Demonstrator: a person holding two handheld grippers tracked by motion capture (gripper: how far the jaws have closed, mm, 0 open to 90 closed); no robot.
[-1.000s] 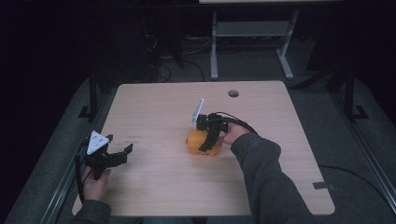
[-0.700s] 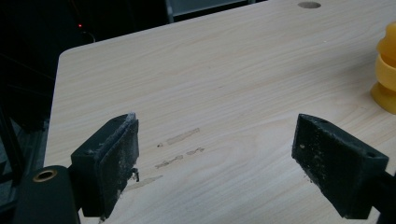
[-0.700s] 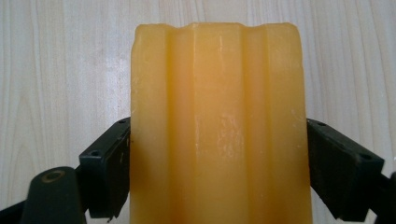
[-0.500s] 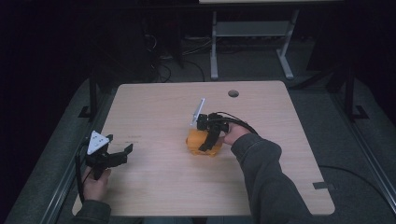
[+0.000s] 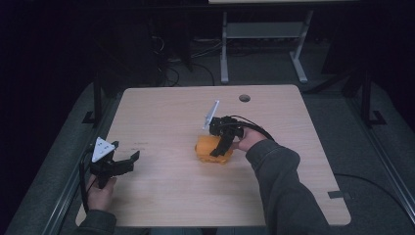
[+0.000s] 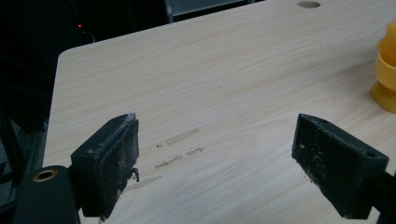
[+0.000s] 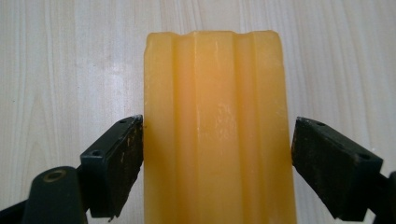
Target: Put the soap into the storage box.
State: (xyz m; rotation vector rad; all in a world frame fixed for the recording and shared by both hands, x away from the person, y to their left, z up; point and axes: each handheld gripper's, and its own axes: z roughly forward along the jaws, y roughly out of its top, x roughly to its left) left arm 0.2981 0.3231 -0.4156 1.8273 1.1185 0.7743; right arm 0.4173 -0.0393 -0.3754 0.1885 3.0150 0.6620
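An orange-yellow ribbed block [image 5: 206, 146] lies near the middle of the wooden table [image 5: 166, 117]. My right gripper [image 5: 218, 149] points down over it. In the right gripper view the block [image 7: 217, 116] runs between the two jaws of that gripper [image 7: 217, 161]. The jaws stand wide: the left one touches the block's side and the right one sits just off it. My left gripper [image 5: 125, 155] hovers open near the table's left front edge, holding nothing. In the left gripper view its jaws [image 6: 215, 163] frame bare wood, with the block [image 6: 385, 70] at the far right.
A round cable hole [image 5: 244, 98] sits near the table's far edge. Faint scuff marks [image 6: 180, 149] lie on the wood ahead of the left gripper. A white desk frame [image 5: 259, 44] and cables stand on the dark floor beyond.
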